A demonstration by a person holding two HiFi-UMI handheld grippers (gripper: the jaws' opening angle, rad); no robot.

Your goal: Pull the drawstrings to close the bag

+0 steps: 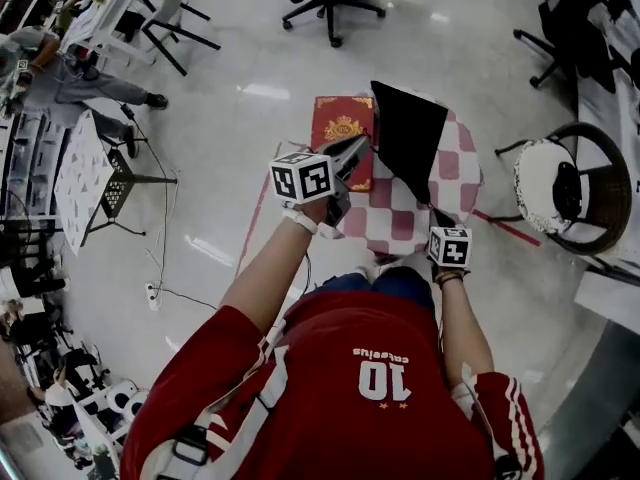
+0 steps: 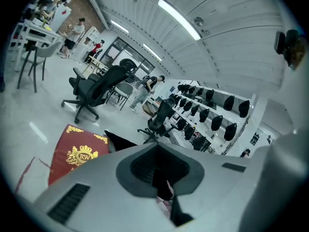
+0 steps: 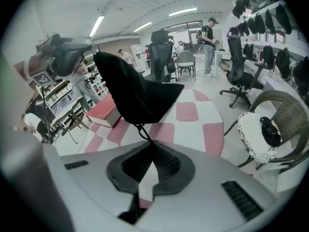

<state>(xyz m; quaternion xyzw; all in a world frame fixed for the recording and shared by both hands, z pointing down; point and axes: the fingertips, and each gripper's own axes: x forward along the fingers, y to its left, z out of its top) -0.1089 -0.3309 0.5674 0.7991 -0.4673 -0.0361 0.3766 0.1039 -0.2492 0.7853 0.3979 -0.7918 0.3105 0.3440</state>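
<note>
I've got right gripper point(image 3: 149, 166) clamped on the drawstring point(image 3: 143, 132) just below the black bag point(image 3: 130, 93), held up over the checkered table point(image 1: 395, 223), left gripper point(image 2: 157, 166) shut on what's probably the other cord point(image 2: 163, 186) (view murky) — thin cord may slip out if I yank unevenly.

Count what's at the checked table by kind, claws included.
Black drawstring bag: 1
Red box with a gold crest: 1
Claws, both shut on the bag: 2, the left claw and the right claw
Total: 4
</note>
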